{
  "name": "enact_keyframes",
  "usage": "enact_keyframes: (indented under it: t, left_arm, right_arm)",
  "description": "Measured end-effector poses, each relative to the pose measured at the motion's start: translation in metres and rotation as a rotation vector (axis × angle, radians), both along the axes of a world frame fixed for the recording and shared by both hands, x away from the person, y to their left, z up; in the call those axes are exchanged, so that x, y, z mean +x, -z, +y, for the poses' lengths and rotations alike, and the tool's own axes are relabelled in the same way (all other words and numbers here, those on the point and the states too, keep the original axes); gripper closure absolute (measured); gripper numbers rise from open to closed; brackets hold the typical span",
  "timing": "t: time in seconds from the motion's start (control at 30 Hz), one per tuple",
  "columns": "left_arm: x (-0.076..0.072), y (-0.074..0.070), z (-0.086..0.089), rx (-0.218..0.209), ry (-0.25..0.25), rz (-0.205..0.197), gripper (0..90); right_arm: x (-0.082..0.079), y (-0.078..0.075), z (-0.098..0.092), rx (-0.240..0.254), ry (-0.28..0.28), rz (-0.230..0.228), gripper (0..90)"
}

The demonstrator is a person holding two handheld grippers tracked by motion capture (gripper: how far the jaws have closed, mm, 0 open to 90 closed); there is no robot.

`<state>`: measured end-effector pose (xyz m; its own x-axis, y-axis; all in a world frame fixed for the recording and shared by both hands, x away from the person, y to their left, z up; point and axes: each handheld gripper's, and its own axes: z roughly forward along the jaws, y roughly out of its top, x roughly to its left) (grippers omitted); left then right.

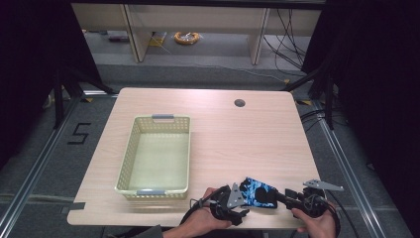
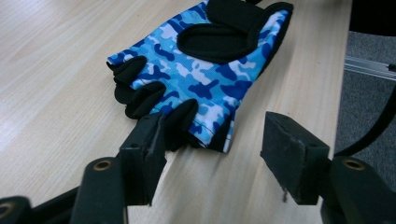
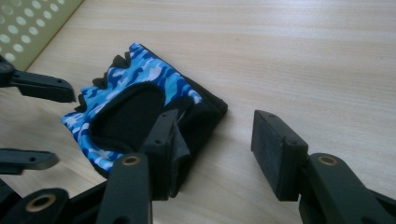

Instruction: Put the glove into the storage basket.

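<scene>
A blue camouflage fingerless glove (image 1: 257, 192) with black palm pads lies flat near the table's front edge, right of centre. My left gripper (image 1: 243, 201) comes at it from the left. In the left gripper view its jaws (image 2: 212, 140) stand apart at the glove's (image 2: 205, 70) finger end: one pad touches a black finger stub, the other is clear over bare wood. My right gripper (image 1: 280, 197) sits at the glove's right end. In the right gripper view its jaws (image 3: 217, 135) are spread, one over the black cuff of the glove (image 3: 135, 102), the other above the table.
A pale yellow perforated basket (image 1: 130, 148) with grey handles stands on the left half of the wooden table. A round cable hole (image 1: 239, 103) is at the back right. The table's front edge runs just under both hands.
</scene>
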<state>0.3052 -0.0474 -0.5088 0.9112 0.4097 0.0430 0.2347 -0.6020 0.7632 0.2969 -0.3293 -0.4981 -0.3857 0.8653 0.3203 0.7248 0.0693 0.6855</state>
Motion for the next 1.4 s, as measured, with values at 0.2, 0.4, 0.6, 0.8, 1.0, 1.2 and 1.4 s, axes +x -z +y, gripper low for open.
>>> enact_keyframes:
  t: [0.2,0.4,0.6,0.8,1.0,1.2,1.4]
  left_arm:
    - [0.002,0.006,-0.008,0.026,-0.004,0.024,45.4]
    - [0.004,0.005,-0.013,0.033,-0.009,0.018,53.0]
    - [0.001,0.006,-0.015,0.051,0.005,-0.058,68.5]
    - [-0.001,0.006,-0.011,0.055,0.038,-0.077,75.4]
    - [-0.001,0.004,-0.005,0.053,0.032,-0.086,80.1]
    - [-0.003,0.000,0.005,0.070,0.031,-0.112,82.0]
    - [-0.004,-0.006,0.019,0.061,0.019,-0.137,82.5]
  right_arm:
    - [-0.001,0.005,0.005,0.049,0.023,0.055,53.5]
    - [0.002,0.012,0.007,0.072,0.026,0.052,55.4]
    - [0.002,0.014,0.013,0.119,0.038,0.085,64.6]
    - [0.003,0.022,0.012,0.181,0.024,0.084,84.5]
    - [0.005,0.023,0.012,0.177,-0.016,0.047,87.0]
    - [0.005,0.017,0.024,0.191,-0.042,0.048,87.3]
    - [0.009,0.010,0.036,0.176,-0.076,0.007,87.3]
